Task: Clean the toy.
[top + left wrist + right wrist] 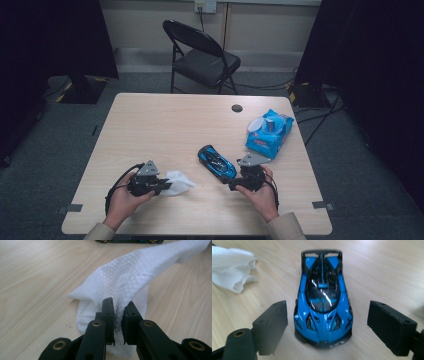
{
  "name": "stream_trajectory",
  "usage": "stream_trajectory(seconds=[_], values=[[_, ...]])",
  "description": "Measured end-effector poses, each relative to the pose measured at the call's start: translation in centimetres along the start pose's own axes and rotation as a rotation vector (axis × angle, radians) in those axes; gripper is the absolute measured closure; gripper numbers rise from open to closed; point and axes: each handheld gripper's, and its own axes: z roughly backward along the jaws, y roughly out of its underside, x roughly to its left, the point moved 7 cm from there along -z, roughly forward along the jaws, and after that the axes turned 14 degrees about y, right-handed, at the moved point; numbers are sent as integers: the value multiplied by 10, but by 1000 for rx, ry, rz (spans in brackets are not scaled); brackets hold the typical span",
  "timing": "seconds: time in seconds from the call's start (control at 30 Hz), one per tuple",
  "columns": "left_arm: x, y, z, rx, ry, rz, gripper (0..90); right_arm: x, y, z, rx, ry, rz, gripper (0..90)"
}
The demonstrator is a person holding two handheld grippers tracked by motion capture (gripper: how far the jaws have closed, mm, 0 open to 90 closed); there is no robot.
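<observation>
A white textured wipe (179, 182) lies crumpled on the table's near left, and my left gripper (165, 186) is shut on its edge. In the left gripper view the black jaws (119, 305) pinch a fold of the wipe (130, 275), which trails away toward the car (127, 241). A blue and black toy car (216, 162) sits at the table's near middle. My right gripper (236, 177) is open just behind it. In the right gripper view the car (323, 302) stands between the wide jaws of the gripper (328, 315), with a gap on each side. The wipe (232, 267) lies at upper left.
A blue packet of wipes (270, 132) lies at the right of the wooden table (165, 125), lid open. A dark cable hole (237, 108) sits near the far edge. A black folding chair (202, 55) stands beyond the table.
</observation>
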Motion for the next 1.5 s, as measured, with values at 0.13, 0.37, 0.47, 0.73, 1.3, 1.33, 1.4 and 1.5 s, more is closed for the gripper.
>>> stream_trajectory(seconds=[0.13,0.37,0.47,0.73,1.3,1.33,1.4,1.5], values=[[1,2,-2,3,7,7,810,2,9,-9,29,-2,3,149],[1,5,-3,14,15,7,799,8,13,-21,53,-6,37,149],[1,6,-4,12,17,16,795,10,13,-24,72,-8,56,157],[1,8,-5,1,29,31,738,11,14,-27,100,-12,54,243],[-2,3,5,-55,13,57,436,10,13,-27,97,-5,45,253],[-2,2,7,-62,7,57,430,10,13,-27,96,-5,46,253],[-2,1,11,-83,19,64,430,10,13,-27,97,-5,45,254],[-2,0,15,-105,21,86,411,10,13,-27,97,-5,45,254]])
